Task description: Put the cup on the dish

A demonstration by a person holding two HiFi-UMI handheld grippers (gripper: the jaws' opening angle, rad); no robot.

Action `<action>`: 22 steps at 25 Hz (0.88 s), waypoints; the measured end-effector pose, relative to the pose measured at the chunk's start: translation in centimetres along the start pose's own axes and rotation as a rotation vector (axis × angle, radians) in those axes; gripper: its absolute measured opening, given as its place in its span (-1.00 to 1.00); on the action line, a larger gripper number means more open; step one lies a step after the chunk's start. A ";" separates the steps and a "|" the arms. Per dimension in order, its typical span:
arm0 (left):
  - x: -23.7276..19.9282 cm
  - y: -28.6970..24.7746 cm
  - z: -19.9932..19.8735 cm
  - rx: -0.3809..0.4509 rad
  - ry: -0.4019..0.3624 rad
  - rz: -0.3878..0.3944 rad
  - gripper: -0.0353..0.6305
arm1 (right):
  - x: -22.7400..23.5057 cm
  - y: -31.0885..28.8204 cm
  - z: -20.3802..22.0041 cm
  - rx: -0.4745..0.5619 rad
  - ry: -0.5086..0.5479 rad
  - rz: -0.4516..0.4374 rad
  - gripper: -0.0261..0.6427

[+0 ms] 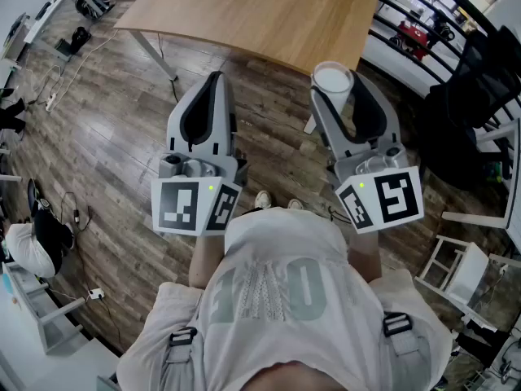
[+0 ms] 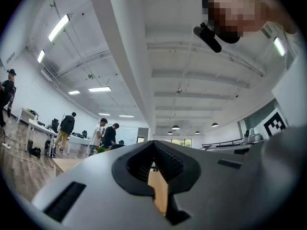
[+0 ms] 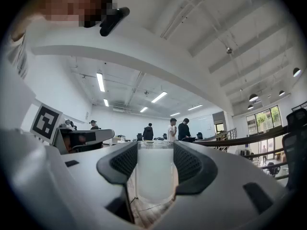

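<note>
A white translucent cup (image 1: 332, 77) stands upright between the jaws of my right gripper (image 1: 334, 88), held in the air above the wooden floor. In the right gripper view the cup (image 3: 154, 172) fills the gap and both ribbed pads touch its sides. My left gripper (image 1: 215, 80) is beside it at the same height, jaws together with nothing in them. In the left gripper view only a thin slit shows between the left gripper's (image 2: 156, 172) pads. No dish is in view.
A light wooden table (image 1: 244, 10) stands just ahead of both grippers. A black chair (image 1: 479, 80) and a railing are at the right, and a white frame chair (image 1: 462, 271) at the lower right. Several people (image 2: 100, 135) stand far off.
</note>
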State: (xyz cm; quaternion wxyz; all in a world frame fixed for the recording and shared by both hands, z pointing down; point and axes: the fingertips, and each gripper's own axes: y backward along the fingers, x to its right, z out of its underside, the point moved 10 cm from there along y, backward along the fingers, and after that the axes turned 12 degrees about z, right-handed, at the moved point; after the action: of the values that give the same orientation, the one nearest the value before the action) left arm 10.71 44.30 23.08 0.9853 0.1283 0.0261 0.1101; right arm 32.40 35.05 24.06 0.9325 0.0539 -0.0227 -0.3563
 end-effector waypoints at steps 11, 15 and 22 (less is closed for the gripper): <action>-2.8 1.7 0.5 0.023 0.033 -0.038 -0.87 | -1.0 -0.7 0.5 -0.022 -0.018 0.021 -0.20; -4.3 1.9 -0.1 0.028 0.028 -0.040 -0.87 | -1.6 -1.5 0.3 -0.006 -0.070 0.008 -0.20; -7.2 3.3 0.6 0.016 0.055 -0.042 -0.87 | -3.8 -3.2 0.9 -0.010 -0.077 0.018 -0.20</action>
State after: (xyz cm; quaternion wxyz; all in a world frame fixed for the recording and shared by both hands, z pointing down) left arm 3.02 45.60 24.68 0.9852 0.1327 0.0566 0.0927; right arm 27.37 35.20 24.58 0.9344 0.0353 -0.0571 -0.3499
